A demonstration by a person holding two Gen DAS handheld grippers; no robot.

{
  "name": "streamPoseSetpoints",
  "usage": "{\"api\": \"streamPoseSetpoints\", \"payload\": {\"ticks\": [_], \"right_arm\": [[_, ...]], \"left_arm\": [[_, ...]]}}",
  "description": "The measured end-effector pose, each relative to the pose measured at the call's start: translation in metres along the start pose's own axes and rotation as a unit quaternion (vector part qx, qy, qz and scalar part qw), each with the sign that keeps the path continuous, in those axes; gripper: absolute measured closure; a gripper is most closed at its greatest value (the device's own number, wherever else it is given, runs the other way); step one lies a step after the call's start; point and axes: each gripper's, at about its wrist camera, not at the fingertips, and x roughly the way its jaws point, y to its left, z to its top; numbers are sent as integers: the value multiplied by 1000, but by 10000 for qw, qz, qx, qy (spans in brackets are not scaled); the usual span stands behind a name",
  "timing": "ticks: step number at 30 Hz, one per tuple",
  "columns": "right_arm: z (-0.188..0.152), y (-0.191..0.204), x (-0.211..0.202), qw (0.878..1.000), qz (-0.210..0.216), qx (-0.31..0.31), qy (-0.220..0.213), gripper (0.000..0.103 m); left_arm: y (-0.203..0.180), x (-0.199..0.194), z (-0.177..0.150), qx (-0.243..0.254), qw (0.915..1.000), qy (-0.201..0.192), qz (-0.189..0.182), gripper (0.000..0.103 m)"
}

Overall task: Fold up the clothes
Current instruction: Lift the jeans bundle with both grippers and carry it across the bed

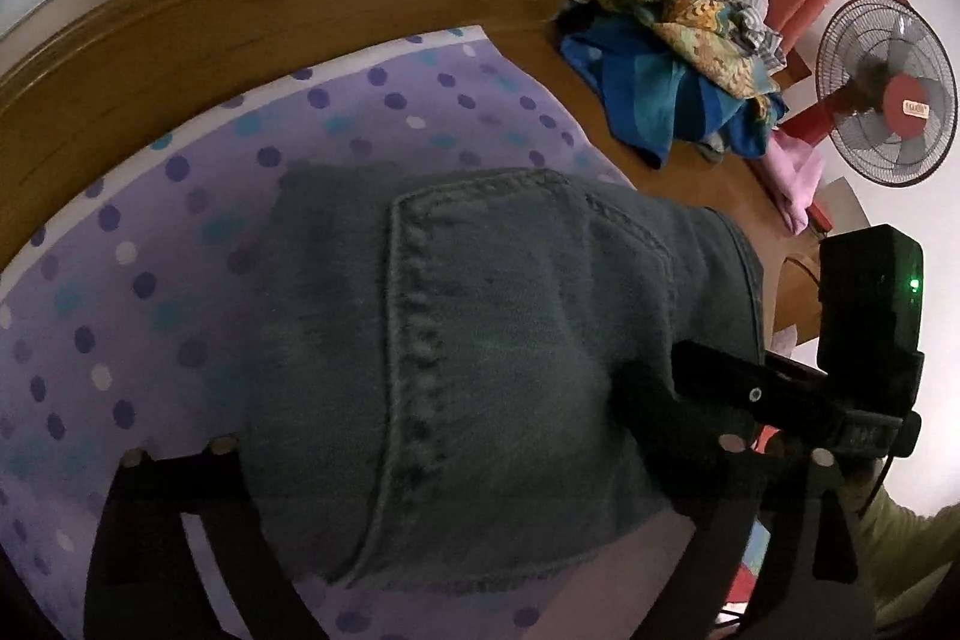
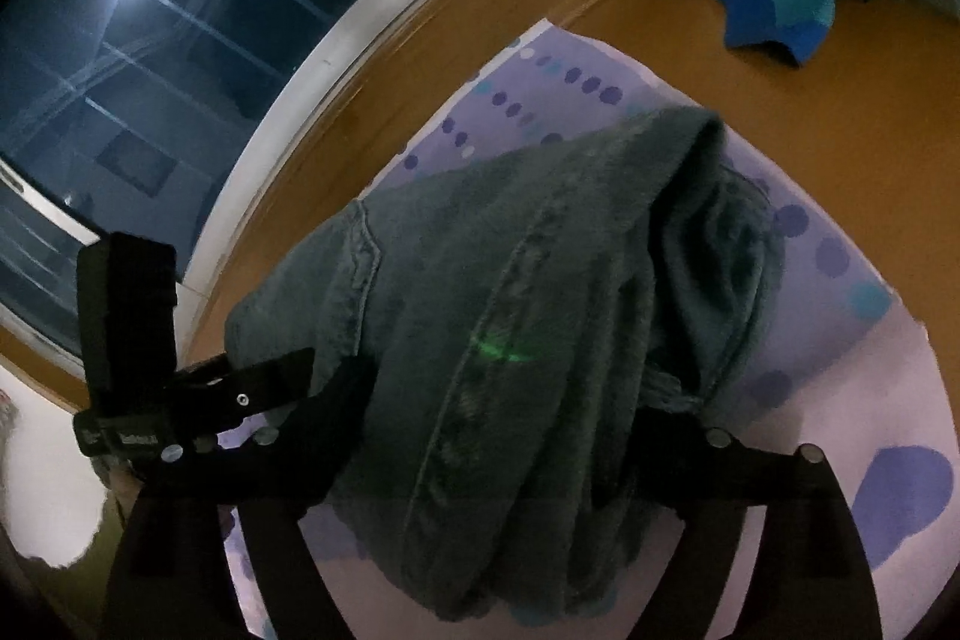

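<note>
A folded pair of dark blue-grey jeans (image 1: 480, 316) lies in a thick bundle on a lilac polka-dot sheet (image 1: 150, 232), back pocket and seams facing up. My left gripper (image 1: 432, 412) straddles the bundle's near end, its black fingers standing wide on either side of the denim, open. In the right wrist view the same jeans (image 2: 510, 280) show their folded edge at the far end. My right gripper (image 2: 507, 394) stands over them, also open, with cloth between its fingers. A finger (image 1: 720, 376) of the right gripper reaches onto the jeans from the right in the left wrist view.
The sheet rests on a wooden surface (image 1: 180, 16) with a raised wooden edge. A pile of unfolded clothes (image 1: 672, 40), blue, patterned and striped, lies at the back right, with a pink cloth (image 1: 792, 178) beside it. A standing fan (image 1: 888, 88) is beyond. A dark window (image 2: 150, 70) is at the left.
</note>
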Motion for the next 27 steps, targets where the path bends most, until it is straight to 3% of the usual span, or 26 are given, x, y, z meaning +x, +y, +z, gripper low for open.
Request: {"api": "streamPoseSetpoints", "payload": {"ticks": [5, 10, 17, 21, 27], "right_arm": [[-1, 1, 2, 9999, -43, -72, -135, 20], [5, 1, 3, 9999, -4, -102, 41, 22], [-2, 2, -5, 9994, 68, -184, -296, 36], [-2, 8, -11, 9987, 145, -244, -428, 44], [1, 12, -20, 9983, 263, -268, -450, 45]], "left_arm": [[0, 1, -1, -22, 9999, -111, 0, 4], [-2, 2, 1, 10, 10000, -36, -68, 4], [-7, -9, -1, -130, 9999, -112, -11, 29], [-14, -16, -1, -163, 9997, -173, 77, 33], [-18, -29, -6, -215, 9993, -304, 88, 34]]}}
